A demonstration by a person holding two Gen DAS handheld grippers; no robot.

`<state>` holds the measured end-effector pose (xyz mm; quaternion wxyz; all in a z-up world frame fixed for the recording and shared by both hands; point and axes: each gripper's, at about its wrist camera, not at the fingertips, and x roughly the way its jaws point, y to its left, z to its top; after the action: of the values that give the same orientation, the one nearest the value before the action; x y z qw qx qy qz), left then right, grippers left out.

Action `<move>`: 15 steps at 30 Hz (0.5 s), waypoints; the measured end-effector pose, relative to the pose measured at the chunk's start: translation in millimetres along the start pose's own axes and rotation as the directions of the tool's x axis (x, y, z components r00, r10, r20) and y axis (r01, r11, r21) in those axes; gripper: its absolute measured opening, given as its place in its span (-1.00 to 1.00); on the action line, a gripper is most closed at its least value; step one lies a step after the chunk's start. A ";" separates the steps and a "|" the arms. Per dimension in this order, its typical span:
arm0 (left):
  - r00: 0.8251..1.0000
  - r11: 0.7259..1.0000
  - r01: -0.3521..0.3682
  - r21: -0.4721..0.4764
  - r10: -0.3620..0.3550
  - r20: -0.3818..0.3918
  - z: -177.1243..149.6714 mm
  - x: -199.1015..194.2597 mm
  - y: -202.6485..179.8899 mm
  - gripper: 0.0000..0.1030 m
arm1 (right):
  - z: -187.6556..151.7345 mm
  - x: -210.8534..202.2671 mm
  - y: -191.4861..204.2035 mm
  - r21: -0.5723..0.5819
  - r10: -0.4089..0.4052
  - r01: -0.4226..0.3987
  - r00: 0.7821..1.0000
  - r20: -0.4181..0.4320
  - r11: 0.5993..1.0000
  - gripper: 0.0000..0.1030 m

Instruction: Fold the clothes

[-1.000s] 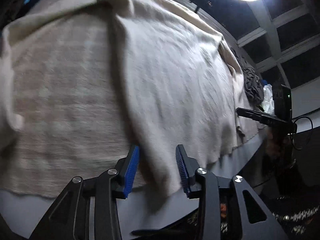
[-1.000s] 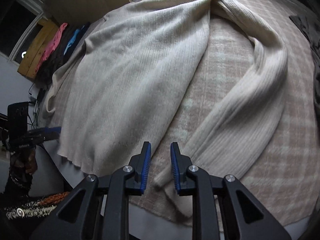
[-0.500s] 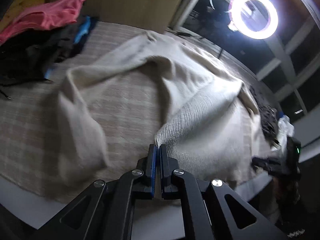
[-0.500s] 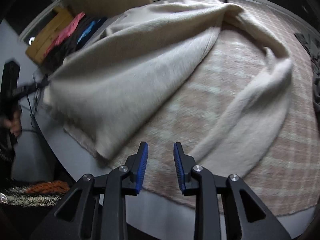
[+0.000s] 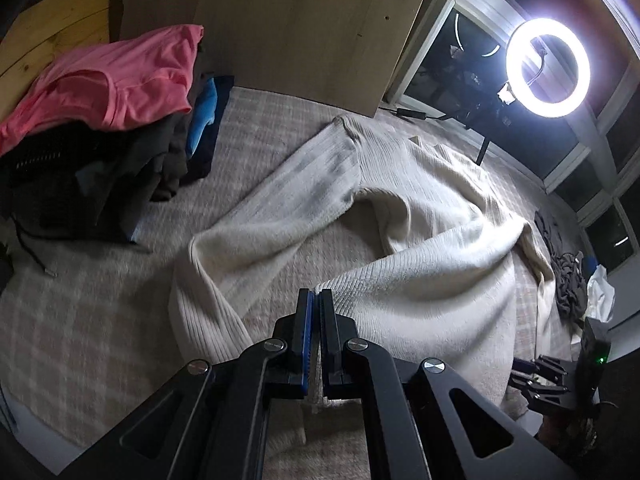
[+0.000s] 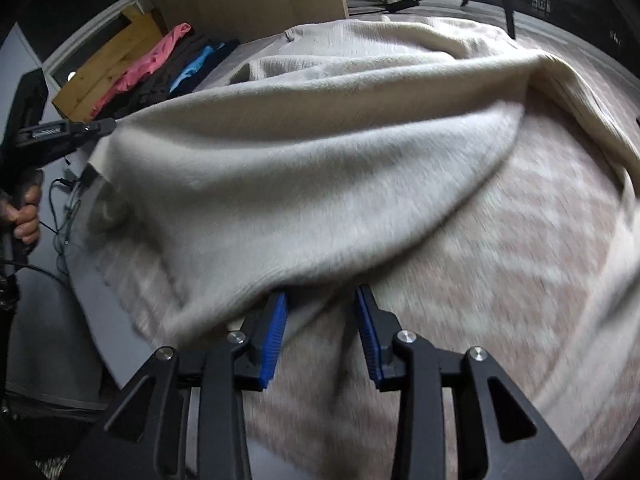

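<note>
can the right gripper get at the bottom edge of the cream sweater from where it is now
Probably yes. The right gripper stands open, its jaws having just widened, with the cream sweater's hem lying right at its fingertips and nothing across the gap. The left gripper, shut on another part of the hem, lifts the cloth off the blanket.

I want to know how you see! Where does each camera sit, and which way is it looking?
Left wrist: sits on the left gripper, looking down along its shut fingers, which pinch the cream sweater's hem; shows the pink top and ring light.
Right wrist: sits on the right gripper, jaws just opening, empty, near the sweater's edge; the person's left hand shows.
Shared: sweater, pink top, plaid blanket.
</note>
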<state>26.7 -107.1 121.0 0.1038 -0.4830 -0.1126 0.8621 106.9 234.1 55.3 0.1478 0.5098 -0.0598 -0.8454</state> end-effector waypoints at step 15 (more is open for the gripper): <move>0.998 0.998 0.050 0.039 -0.048 -0.052 -5.8 9.6 1.8 -0.95 | -4.2 -4.0 13.6 -0.039 0.006 -0.010 0.996 -0.085 0.999 -0.93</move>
<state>26.6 -105.5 109.8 0.1372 -0.4999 -0.1043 0.8488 114.9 222.6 60.2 0.1635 0.5418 -0.0389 -0.8235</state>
